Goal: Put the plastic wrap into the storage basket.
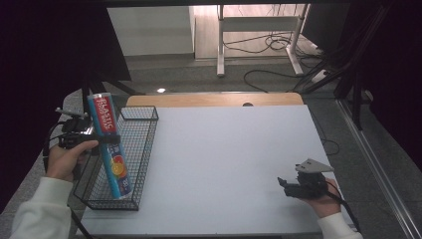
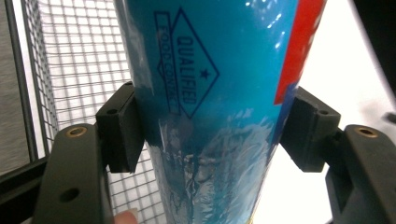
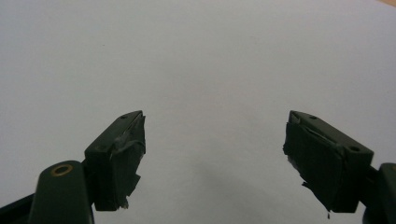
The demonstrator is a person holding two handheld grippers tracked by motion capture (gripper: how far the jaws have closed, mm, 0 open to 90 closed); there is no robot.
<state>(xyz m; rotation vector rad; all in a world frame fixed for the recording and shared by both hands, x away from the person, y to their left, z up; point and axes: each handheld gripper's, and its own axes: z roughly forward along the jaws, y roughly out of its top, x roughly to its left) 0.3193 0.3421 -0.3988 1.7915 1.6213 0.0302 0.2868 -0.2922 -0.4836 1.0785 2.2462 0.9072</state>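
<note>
We see the left hand-held gripper clamped across the middle of a long blue box, its two pads pressed against opposite sides. The box stands tilted inside the wire basket at the left edge of the counter, lower end on the basket floor, upper end leaning out above the rim. The right hand-held gripper rests low over the bare counter near the right front, well apart from the basket; its jaws stand wide open on nothing.

Risks, as we judge them: the box wrapper is glossy and wrinkled under the pads, so it may slide or twist in the grip. A long box held at mid-length can swing, and its lower corner may catch the mesh and drag the light basket along. The basket has no second hold to steady it.

Materials: thin black wire mesh, rectangular and open-topped; slick printed film over a stiff, straight-sided box; a matte pale counter surface; black blocky pads.
</note>
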